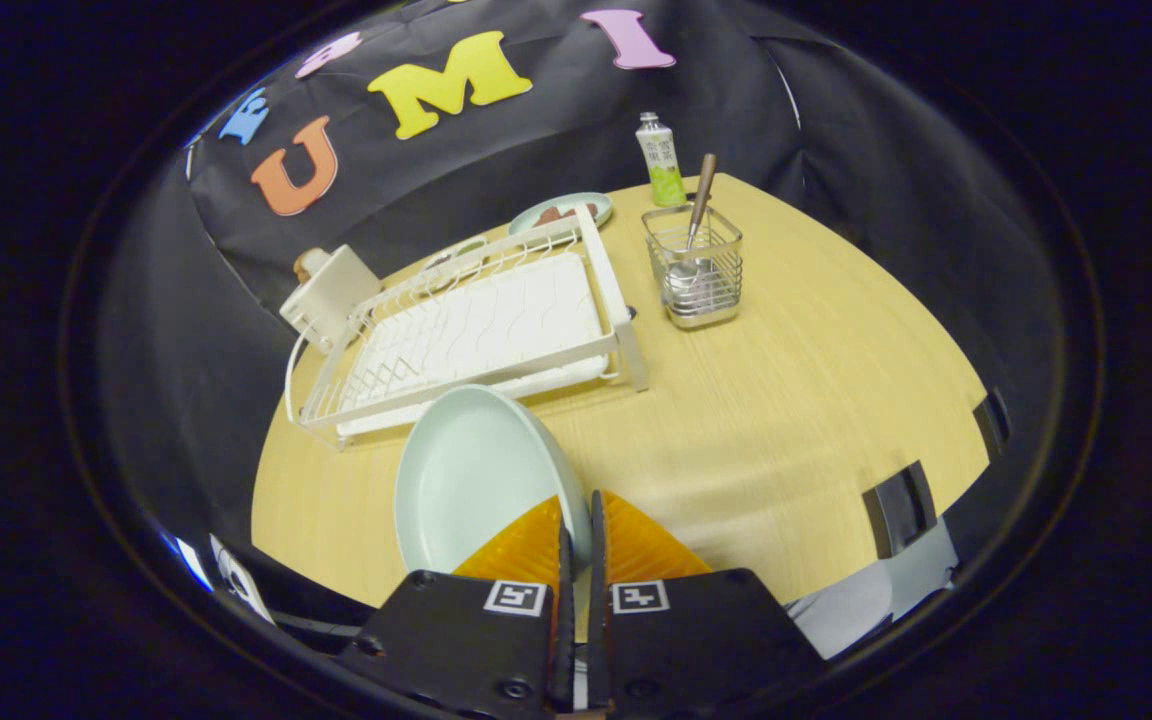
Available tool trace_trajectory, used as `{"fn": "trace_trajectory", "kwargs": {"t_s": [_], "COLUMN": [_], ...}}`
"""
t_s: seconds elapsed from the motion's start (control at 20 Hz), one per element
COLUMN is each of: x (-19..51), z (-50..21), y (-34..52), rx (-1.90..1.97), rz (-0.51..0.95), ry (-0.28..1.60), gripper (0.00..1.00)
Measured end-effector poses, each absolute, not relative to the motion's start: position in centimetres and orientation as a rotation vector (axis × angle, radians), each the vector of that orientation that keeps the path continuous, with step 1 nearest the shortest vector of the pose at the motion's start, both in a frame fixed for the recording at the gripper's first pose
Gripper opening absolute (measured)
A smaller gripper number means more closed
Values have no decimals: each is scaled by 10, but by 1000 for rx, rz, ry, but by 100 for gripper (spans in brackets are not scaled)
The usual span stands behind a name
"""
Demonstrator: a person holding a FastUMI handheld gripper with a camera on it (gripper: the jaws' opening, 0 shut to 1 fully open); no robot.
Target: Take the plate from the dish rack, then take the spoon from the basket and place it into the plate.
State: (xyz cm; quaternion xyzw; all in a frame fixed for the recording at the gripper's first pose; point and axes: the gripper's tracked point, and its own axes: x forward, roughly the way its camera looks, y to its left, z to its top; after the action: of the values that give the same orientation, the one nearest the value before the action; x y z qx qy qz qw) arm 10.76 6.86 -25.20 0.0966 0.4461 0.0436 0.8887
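Now we carry the plate (471,480), its rim clenched between our gripper (581,520) fingers.
Next we set it on the table (786,400), then fetch the spoon (696,215) from the far basket (698,265).

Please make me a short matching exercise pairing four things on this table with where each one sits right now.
Things:
1. pale green round plate
2. metal spoon with wooden handle
3. white wire dish rack
4. small green-labelled bottle

Places:
A. behind the wire basket, by the wall
B. gripped on edge in the tool
C. standing in the wire basket
D. beyond the plate, left of the basket

Pairs: 1-B, 2-C, 3-D, 4-A
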Motion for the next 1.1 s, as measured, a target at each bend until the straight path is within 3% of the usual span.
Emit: {"fn": "trace_trajectory", "kwargs": {"t_s": [0.55, 0.85, 0.95, 1.05, 1.1], "x": [123, 134, 145, 159, 167], "z": [-299, -286, -273, -252, -240], "y": [33, 21, 5, -15, -26], "rx": [220, 227, 197, 157, 134], "rz": [46, 60, 27, -7, -27], "ry": [1004, 923, 840, 733, 677], "gripper": [9, 10, 17, 33, 50]}}
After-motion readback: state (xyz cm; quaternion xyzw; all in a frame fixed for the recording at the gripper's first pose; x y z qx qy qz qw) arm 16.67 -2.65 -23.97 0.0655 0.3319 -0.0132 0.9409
